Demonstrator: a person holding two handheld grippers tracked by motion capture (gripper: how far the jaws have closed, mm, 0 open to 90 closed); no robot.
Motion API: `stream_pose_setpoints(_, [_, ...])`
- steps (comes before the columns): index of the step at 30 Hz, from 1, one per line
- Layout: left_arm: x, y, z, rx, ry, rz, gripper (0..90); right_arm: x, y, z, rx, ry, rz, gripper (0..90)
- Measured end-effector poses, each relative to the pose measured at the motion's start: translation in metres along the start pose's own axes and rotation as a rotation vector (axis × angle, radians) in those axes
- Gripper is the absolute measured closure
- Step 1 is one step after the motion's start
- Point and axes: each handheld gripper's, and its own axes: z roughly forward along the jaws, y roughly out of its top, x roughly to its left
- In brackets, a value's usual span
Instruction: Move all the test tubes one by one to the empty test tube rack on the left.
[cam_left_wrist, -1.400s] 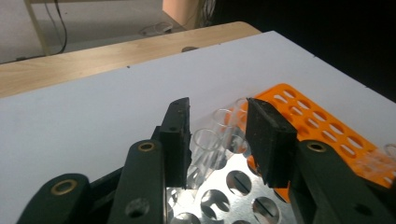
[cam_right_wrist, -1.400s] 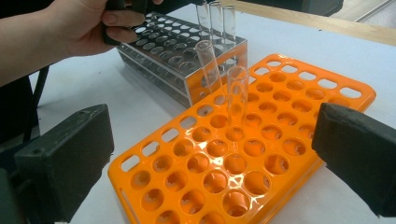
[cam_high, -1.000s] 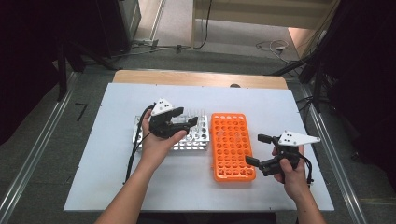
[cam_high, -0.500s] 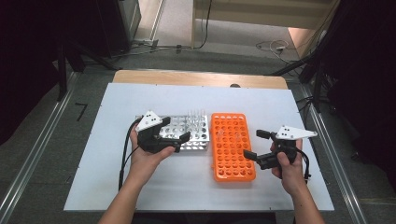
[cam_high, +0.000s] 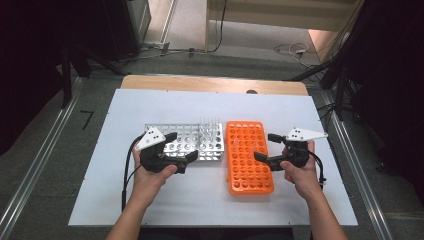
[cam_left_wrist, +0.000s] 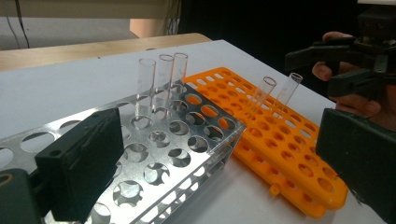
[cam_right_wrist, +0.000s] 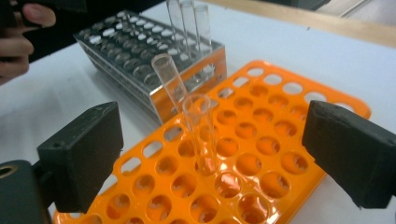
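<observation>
A silver metal rack (cam_high: 182, 140) lies left of an orange plastic rack (cam_high: 248, 165) on the white table. Three clear tubes (cam_left_wrist: 161, 77) stand at the metal rack's right end. Two more clear tubes (cam_right_wrist: 196, 121) lean in the orange rack's far left holes. My left gripper (cam_high: 181, 148) is open over the metal rack's near edge, with nothing between its jaws (cam_left_wrist: 219, 163). My right gripper (cam_high: 265, 146) is open over the orange rack's right side. In the right gripper view the two leaning tubes stand between its spread jaws (cam_right_wrist: 215, 158), touching neither.
A wooden board (cam_high: 215, 83) borders the table's far edge. Bare white table (cam_high: 200, 197) lies in front of both racks. Cables trail from each gripper along the forearms. Dark floor and metal rails surround the table.
My left gripper has drawn back from the tubes at the metal rack's right end toward its near edge. The right gripper has shifted slightly forward and left over the orange rack.
</observation>
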Motion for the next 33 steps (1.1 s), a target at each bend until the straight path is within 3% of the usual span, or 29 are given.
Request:
stream_pose_setpoints(5, [-0.005, -0.004, 0.003, 0.015, -0.018, 0.013, 0.6, -0.002, -0.007, 0.009, 0.046, -0.026, 0.032, 20.4])
stream_pose_setpoints(10, [-0.009, -0.005, 0.005, 0.021, -0.029, 0.016, 0.6, 0.000, -0.014, 0.018, 0.086, -0.056, 0.031, 35.7])
stream_pose_setpoints(15, [-0.010, -0.005, 0.005, 0.021, -0.028, 0.021, 0.1, 0.003, -0.015, 0.023, 0.092, -0.036, 0.009, 51.6])
stream_pose_setpoints(33, [-0.017, -0.004, 0.009, 0.021, -0.059, 0.036, 0.0, 0.010, -0.022, 0.032, 0.101, -0.065, -0.028, 62.4])
